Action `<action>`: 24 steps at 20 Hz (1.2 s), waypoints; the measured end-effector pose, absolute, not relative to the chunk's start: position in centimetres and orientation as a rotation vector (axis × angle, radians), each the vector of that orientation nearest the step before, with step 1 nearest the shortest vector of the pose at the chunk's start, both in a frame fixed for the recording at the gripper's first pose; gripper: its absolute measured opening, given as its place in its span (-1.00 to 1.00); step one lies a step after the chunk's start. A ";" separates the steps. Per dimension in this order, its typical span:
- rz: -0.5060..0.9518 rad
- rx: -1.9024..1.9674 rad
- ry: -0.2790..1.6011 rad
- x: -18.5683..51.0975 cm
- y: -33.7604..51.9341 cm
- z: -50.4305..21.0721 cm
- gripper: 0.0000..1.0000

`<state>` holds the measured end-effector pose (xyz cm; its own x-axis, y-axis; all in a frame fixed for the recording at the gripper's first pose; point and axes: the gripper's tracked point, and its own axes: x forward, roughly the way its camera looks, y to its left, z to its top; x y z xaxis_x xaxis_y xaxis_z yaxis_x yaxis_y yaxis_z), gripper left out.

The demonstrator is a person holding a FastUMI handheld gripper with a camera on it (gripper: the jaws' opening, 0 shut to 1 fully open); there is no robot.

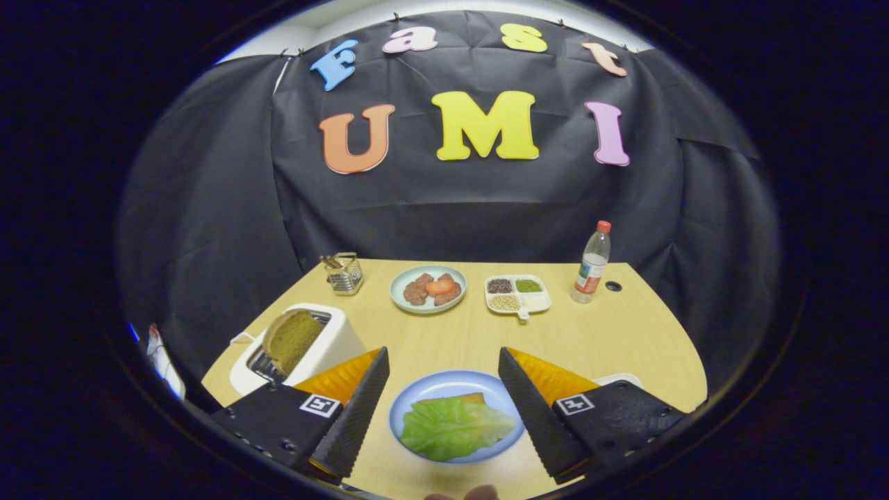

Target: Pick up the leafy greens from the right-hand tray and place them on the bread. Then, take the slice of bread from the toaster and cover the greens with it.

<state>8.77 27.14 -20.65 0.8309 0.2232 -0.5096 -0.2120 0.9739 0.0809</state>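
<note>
In the gripper view, the gripper (442, 361) is sitting wide open, with nothing between its two fingers (354, 410). It is hanging above a yellow wooden table (611, 340). Down between the fingers a blue plate (417, 399) is resting on the table. The leafy greens (451, 427) are lying on that plate, on top of a slice of bread (455, 398) that is peeking out behind them. To the left of the fingers a white toaster (326, 347) is standing, and a brown slice of bread (290, 338) is sticking up out of its slot. A white tray (621, 379) is peeking out behind the right finger. Farther back, a plate of meat (428, 288), a small dish of seeds (517, 294), a metal basket (344, 273) and a water bottle (592, 264) are standing near the black wall.
</note>
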 end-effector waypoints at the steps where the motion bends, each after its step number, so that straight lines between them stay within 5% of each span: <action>1: 0.229 0.030 0.542 8.5 28.2 -20.1 0.93; 11: 0.285 0.039 0.542 5.0 42.2 -19.6 0.93; 17: 0.184 0.054 0.589 6.4 44.1 -23.2 0.93; 19: 0.175 0.038 0.594 7.2 44.5 -24.0 0.80; 24: 0.151 0.012 0.633 8.4 44.4 -26.2 0.09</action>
<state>8.35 44.40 -26.18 0.7954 0.1447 -0.5885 -0.1370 0.9889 0.0579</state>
